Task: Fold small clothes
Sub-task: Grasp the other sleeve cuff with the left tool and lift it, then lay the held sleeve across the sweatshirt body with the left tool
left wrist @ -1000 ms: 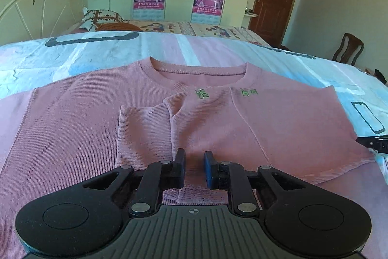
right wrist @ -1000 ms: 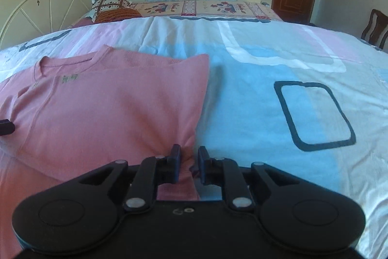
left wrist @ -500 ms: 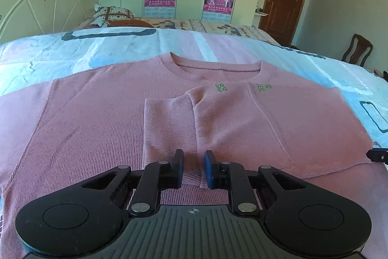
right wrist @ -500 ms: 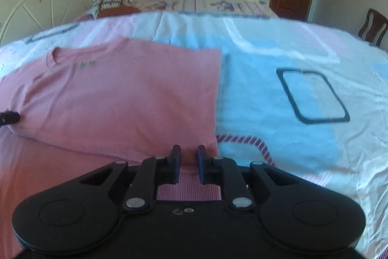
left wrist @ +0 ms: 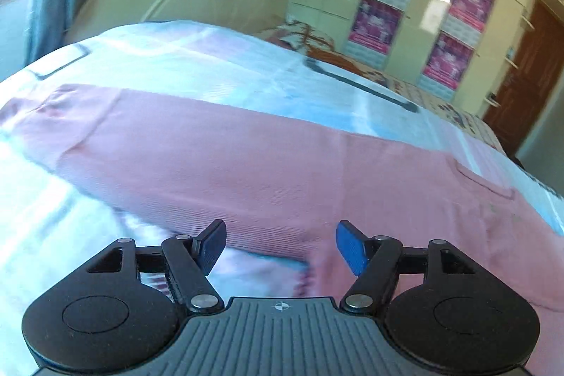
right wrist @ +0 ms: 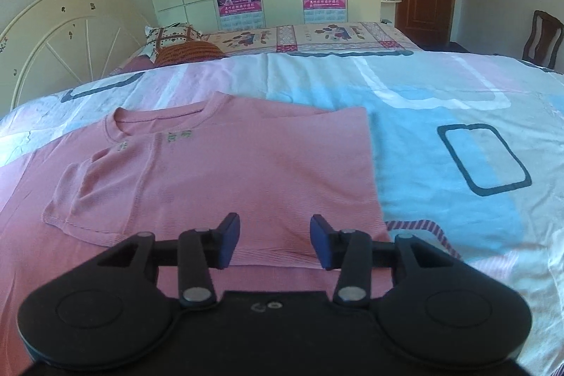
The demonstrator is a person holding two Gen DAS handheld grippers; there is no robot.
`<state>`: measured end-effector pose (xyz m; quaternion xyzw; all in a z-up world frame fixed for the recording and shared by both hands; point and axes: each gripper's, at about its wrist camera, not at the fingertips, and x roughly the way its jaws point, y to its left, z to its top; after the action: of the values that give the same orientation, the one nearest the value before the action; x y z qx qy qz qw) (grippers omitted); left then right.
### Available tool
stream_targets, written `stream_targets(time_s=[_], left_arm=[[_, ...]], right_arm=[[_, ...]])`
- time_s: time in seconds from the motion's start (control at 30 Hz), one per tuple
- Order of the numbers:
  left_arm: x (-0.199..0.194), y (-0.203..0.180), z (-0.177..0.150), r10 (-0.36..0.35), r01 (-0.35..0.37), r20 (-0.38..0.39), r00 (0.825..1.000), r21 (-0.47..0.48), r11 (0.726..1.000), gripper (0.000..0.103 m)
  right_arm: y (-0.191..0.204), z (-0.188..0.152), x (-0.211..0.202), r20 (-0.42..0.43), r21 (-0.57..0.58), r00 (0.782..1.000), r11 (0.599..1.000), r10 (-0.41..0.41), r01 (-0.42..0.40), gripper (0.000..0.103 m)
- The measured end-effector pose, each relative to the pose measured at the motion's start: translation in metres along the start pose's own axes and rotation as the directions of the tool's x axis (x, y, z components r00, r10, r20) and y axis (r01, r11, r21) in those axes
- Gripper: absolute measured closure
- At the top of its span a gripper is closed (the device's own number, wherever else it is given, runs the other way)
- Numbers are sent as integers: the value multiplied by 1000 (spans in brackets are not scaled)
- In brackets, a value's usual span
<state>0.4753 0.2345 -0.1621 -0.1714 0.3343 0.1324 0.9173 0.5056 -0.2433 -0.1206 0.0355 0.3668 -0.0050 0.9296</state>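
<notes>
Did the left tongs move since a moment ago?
Yes. The left tongs swung left: the shirt's collar, centred before, now sits far right, over the pink shirt. Their jaws have just opened, nothing between them.

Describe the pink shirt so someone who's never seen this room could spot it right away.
Start at the big bed with its pale blue, pink and white sheet. The pink shirt lies flat on it, one side folded inward. It is the only garment there, ribbed, with small green marks below the round collar.
</notes>
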Motion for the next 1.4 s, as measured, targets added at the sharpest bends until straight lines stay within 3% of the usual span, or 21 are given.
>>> stream_targets(time_s=[0.07,0.13,0.2,0.4,0.63,0.7,0.8,0.83,0.87,0.9,0.97,1.17,1.27,1.4], left_arm=[[1,48,6,42,-41,8,999,-138,990,35],[3,96,10,87,-77,25,996,-265,961,36],[7,134,16,130,-110,36,991,-339,934,49],[31,215,39,213,-158,68,975,-464,872,50],[66,252,60,169,-74,125,978,-544,836,56],[77,260,61,155,-59,124,980,-563,825,89],[80,274,57,113,7,149,982,-635,773,93],[76,273,59,101,39,184,978,-635,772,93],[71,270,59,114,43,217,970,-608,792,93],[78,270,60,137,-8,167,976,-605,796,93],[88,277,56,125,6,157,980,-644,765,93],[81,262,62,127,-6,152,980,-617,787,93],[71,236,71,96,22,186,978,-544,839,93],[61,169,81,-9,89,210,978,-378,921,93]], right_arm=[[11,1,4,6,-2,1000,1000,17,-17,62],[20,3,9,5,8,1000,1000,25,-25,63],[28,6,15,3,30,1000,999,30,-30,63],[55,15,26,2,19,1000,999,31,-31,63],[58,24,37,2,122,1000,992,22,-22,63],[55,25,39,-1,157,1000,987,20,-20,63],[53,25,39,-5,174,1000,985,13,-12,63],[52,25,39,-7,177,1000,984,11,-9,64],[50,25,37,-7,179,1000,984,8,-7,64],[48,25,36,-5,178,1000,984,6,-6,64],[44,25,35,-12,182,1000,983,0,2,64],[28,24,34,-19,212,1000,977,-6,10,64],[21,23,33,-15,209,1000,978,-7,10,63],[15,21,31,-4,204,1000,979,-5,6,63]])
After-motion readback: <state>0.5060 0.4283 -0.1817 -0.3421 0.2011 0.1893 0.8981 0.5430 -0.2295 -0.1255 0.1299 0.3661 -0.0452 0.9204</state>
